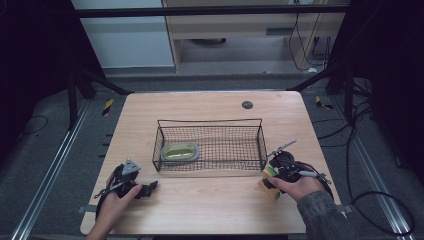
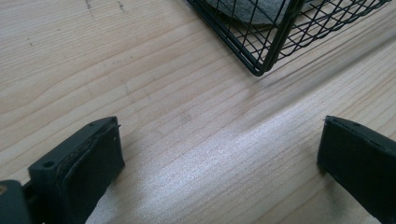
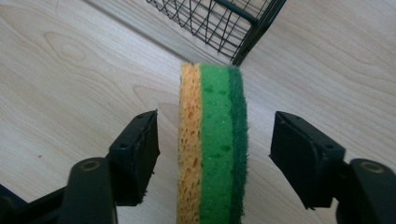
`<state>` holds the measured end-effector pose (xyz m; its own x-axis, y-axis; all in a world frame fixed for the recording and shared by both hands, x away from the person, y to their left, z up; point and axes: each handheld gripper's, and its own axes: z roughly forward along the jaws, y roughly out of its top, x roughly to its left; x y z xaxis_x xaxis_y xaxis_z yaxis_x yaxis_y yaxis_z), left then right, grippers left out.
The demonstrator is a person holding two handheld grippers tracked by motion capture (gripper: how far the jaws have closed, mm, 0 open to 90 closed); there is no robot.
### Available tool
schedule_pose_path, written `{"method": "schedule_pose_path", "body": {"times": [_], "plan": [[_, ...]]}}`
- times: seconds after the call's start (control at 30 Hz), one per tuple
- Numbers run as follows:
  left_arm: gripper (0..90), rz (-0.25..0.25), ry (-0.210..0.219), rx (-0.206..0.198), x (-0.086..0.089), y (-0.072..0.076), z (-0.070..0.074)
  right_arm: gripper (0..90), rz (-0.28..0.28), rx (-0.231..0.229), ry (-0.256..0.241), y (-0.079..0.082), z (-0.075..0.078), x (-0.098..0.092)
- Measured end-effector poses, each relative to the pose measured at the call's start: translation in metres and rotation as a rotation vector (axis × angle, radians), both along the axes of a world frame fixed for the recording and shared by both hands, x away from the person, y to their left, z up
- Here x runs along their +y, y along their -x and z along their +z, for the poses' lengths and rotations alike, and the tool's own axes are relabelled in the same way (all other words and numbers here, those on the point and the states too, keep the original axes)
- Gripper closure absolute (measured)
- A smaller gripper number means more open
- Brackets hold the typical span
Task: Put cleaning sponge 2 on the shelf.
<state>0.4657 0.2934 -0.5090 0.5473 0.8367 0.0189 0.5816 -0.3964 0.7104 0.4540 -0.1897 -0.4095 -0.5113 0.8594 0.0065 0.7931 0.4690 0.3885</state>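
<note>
A sponge [image 3: 212, 144] with orange, green and dark green layers stands on edge on the wooden table [image 1: 210, 205]. It sits between the jaws of my right gripper [image 3: 215, 154], which is open, with a gap on each side of the sponge. In the high view the sponge [image 1: 270, 172] and right gripper [image 1: 270, 179] lie just off the front right corner of a black wire basket [image 1: 210, 122]. My left gripper [image 1: 146, 189] rests at the front left, open over bare wood [image 2: 219, 154]. A grey-edged, yellow-green pad [image 1: 180, 151] lies in the basket's left end.
The basket's near corner [image 2: 259, 70] is close ahead of my left gripper, and another corner [image 3: 238, 58] stands just beyond the sponge. A small dark round cap [image 1: 247, 104] sits in the table's far side. Cables trail on the floor at right.
</note>
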Motion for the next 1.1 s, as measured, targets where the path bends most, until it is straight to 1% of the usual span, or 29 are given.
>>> {"method": "schedule_pose_path", "body": {"times": [0.1,0.13,0.2,0.23,0.27,0.33,0.37,0.4,0.5,0.57,0.63,0.7,0.73,0.77,0.8,0.93,0.97,1.0,1.03,1.1], "plan": [[0.0,0.000,0.000,0.000,0.000,0.000,0.000,35.8,0.008,0.010,0.008,0.001,-0.001,0.000],[0.0,0.000,0.000,0.000,0.000,0.000,0.000,39.7,0.013,0.017,0.012,0.002,-0.002,0.000],[0.0,0.000,-0.001,0.000,0.000,0.000,0.000,44.5,0.016,0.025,0.007,0.002,-0.002,-0.001],[0.0,0.000,-0.001,0.000,0.000,0.000,0.000,44.5,0.016,0.025,0.007,0.002,-0.002,-0.001],[0.0,0.000,-0.001,0.000,0.000,0.000,0.000,51.8,0.015,0.026,0.004,0.002,-0.002,-0.001],[0.0,0.000,-0.001,0.000,0.000,0.000,0.000,61.4,0.027,0.031,-0.003,0.002,-0.002,-0.003],[0.0,0.000,-0.001,0.000,0.000,0.000,0.000,61.4,0.027,0.031,-0.003,0.002,-0.002,-0.003],[0.0,0.000,-0.001,0.000,0.000,0.000,0.000,63.6,0.027,0.032,-0.008,0.002,-0.002,-0.004],[0.0,0.000,-0.001,0.000,0.000,0.000,0.000,64.3,0.026,0.033,-0.020,0.003,0.001,-0.010],[0.0,0.000,-0.001,0.000,0.000,0.000,0.000,64.3,0.030,0.025,-0.020,0.003,0.003,-0.012],[0.0,0.000,-0.001,0.000,0.000,0.000,0.000,64.3,0.018,-0.001,-0.027,0.002,0.011,-0.021],[0.0,0.000,-0.001,0.000,0.000,0.000,0.000,64.3,0.013,-0.006,-0.028,0.001,0.013,-0.024],[0.0,0.000,-0.001,0.000,0.000,0.000,0.000,64.3,0.000,-0.027,-0.023,-0.003,0.019,-0.031],[0.0,0.000,-0.001,0.000,0.000,0.000,0.000,64.3,0.000,-0.027,-0.023,-0.003,0.019,-0.031],[0.0,0.000,-0.001,0.000,0.000,0.000,0.000,64.3,-0.003,-0.042,-0.022,-0.007,0.023,-0.036],[0.0,0.000,-0.001,0.000,0.000,0.000,0.000,64.4,-0.011,-0.074,-0.010,-0.018,0.031,-0.046],[0.0,0.000,-0.001,0.000,0.000,0.000,0.000,64.4,-0.011,-0.074,-0.010,-0.018,0.031,-0.046],[0.0,0.000,0.000,0.000,0.000,0.000,0.000,64.4,-0.017,-0.091,-0.006,-0.025,0.034,-0.050],[0.0,0.000,0.000,0.000,0.000,0.000,0.000,64.4,-0.017,-0.098,-0.006,-0.028,0.037,-0.052],[0.0,0.000,-0.001,0.000,0.000,0.000,0.000,64.4,-0.018,-0.106,-0.005,-0.031,0.038,-0.053]]}}
